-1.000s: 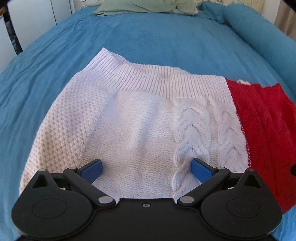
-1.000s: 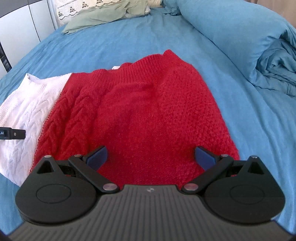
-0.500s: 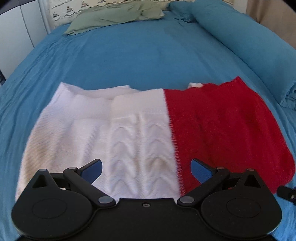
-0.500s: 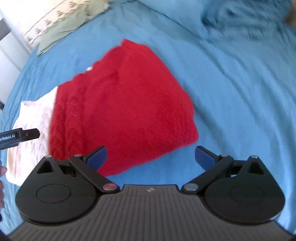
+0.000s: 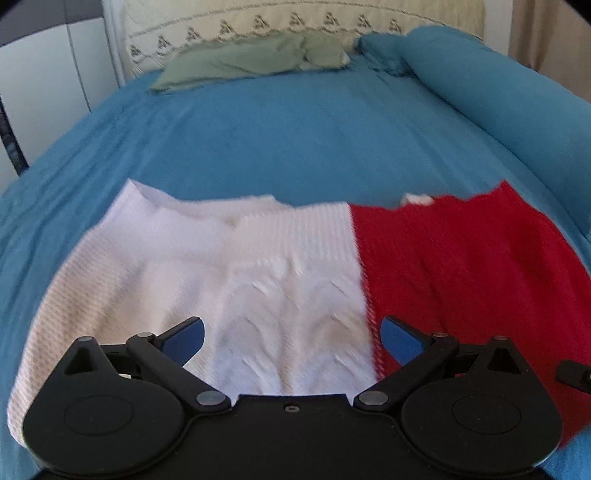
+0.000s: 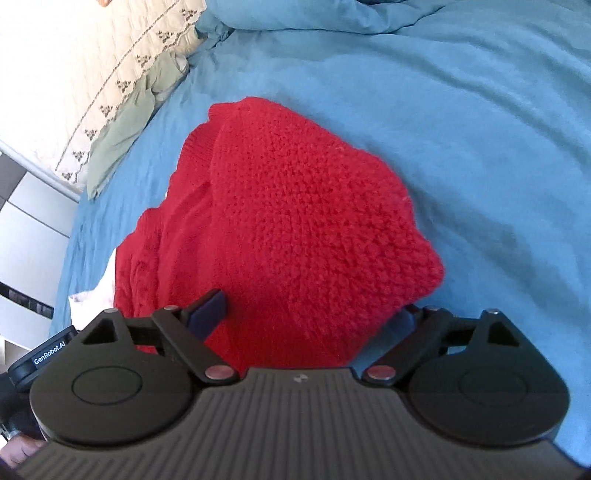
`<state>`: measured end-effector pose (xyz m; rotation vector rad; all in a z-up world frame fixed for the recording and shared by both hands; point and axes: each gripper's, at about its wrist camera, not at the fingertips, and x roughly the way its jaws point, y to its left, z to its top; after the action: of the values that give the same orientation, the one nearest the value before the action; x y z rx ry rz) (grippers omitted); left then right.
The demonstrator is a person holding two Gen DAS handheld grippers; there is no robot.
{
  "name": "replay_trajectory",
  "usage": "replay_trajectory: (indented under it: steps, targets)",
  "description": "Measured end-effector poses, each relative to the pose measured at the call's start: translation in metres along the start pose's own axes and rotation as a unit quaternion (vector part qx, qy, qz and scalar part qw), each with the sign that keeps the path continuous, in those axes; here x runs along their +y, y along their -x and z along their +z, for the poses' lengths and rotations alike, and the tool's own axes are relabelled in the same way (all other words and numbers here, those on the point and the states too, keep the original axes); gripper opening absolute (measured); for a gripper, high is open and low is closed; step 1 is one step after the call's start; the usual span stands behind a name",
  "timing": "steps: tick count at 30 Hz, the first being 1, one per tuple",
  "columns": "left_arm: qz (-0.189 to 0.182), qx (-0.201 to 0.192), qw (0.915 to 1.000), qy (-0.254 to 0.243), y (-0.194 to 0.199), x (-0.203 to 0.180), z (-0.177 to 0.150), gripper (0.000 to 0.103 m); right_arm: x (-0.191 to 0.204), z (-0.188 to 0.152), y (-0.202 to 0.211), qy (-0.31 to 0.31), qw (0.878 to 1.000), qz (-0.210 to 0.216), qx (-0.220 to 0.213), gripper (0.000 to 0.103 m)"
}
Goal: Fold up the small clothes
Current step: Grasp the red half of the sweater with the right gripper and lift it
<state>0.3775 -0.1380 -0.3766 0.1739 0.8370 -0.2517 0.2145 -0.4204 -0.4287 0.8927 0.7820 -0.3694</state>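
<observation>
A small knitted sweater, half white and half red, lies flat on the blue bed sheet. My left gripper is open, just above the near edge of the white half beside the colour seam. My right gripper is open, with the red half's near right corner between its fingers; its right fingertip is partly hidden by the knit. A strip of the white half shows at the left of the right wrist view.
A green pillow and a cream embroidered headboard are at the far end. A rolled blue duvet runs along the right side. White cupboard doors stand to the left of the bed.
The right gripper has swung to the right and tilted, and now straddles the red half's corner. The left gripper has drawn back and shifted toward the colour seam.
</observation>
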Motion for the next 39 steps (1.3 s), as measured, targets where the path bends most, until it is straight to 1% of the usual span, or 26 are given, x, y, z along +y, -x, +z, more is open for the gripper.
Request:
replay_trajectory:
  steps: [2,6,9,10,11,12,13,15,16,18,20,23,25,27,30,32,35,37,39]
  targets:
    - [0.002,0.002,0.9999,0.01,-0.002,0.005,0.002,0.103,0.001,0.002,-0.003,-0.01,1.0,0.005,-0.004,0.103]
    - [-0.007,0.041,0.9988,0.024,-0.022,0.01,0.0,0.103,0.0,0.006,-0.011,-0.02,1.0,0.012,-0.001,0.103]
    - [-0.017,0.044,0.9982,0.039,-0.029,0.015,-0.002,0.103,-0.003,0.014,-0.019,-0.039,0.999,0.024,0.005,0.103]
    - [-0.016,0.045,0.9982,0.036,-0.03,0.015,-0.003,0.103,-0.001,0.016,-0.019,-0.04,0.999,0.026,0.004,0.099]
    - [-0.014,0.045,0.9984,0.031,-0.03,0.014,-0.002,0.103,0.002,0.019,-0.017,-0.032,0.999,0.03,0.002,0.081]
    - [-0.012,0.046,0.9985,0.026,-0.03,0.013,-0.002,0.103,0.007,0.022,-0.015,-0.02,0.999,0.032,0.0,0.072]
    - [-0.01,0.048,0.9985,0.024,-0.03,0.012,-0.003,0.103,0.011,0.023,-0.011,-0.013,0.999,0.034,-0.006,0.069]
    - [-0.009,0.053,0.9982,0.024,-0.031,0.012,-0.003,0.103,0.022,0.026,0.0,-0.006,0.998,0.051,-0.02,0.06]
    - [-0.01,0.056,0.998,0.025,-0.03,0.012,-0.003,0.103,0.028,0.028,0.006,-0.004,0.998,0.06,-0.027,0.058]
    - [-0.011,0.066,0.9975,0.025,-0.035,0.012,-0.003,0.103,0.045,0.032,0.019,0.003,0.995,0.091,-0.042,0.053]
    - [-0.013,0.077,0.9967,0.021,-0.039,0.012,0.0,0.103,0.068,0.036,0.029,0.028,0.99,0.128,-0.052,0.051]
    - [-0.017,0.097,0.995,0.019,-0.041,0.014,0.006,0.103,0.115,0.04,0.038,0.074,0.978,0.187,-0.056,0.049]
    - [-0.013,0.1,0.9946,0.025,-0.037,0.025,0.013,0.103,0.15,0.041,0.041,0.114,0.966,0.224,-0.053,0.048]
    - [0.007,0.088,0.9954,0.036,-0.023,0.04,0.019,0.103,0.186,0.037,0.043,0.151,0.953,0.258,-0.044,0.047]
    - [0.048,0.068,0.9947,0.061,0.001,0.082,0.023,0.103,0.235,0.023,0.039,0.191,0.934,0.301,-0.024,0.047]
    - [0.066,0.064,0.9929,0.076,0.012,0.114,0.021,0.103,0.268,0.006,0.033,0.227,0.922,0.315,-0.012,0.046]
    - [0.107,0.062,0.9874,0.099,0.023,0.163,0.009,0.103,0.314,-0.031,0.014,0.272,0.903,0.332,0.017,0.046]
    - [0.125,0.071,0.9826,0.117,0.025,0.194,-0.004,0.103,0.339,-0.061,-0.006,0.301,0.891,0.337,0.041,0.045]
    - [0.142,0.087,0.9772,0.131,0.023,0.218,-0.019,0.103,0.359,-0.092,-0.028,0.337,0.879,0.33,0.068,0.044]
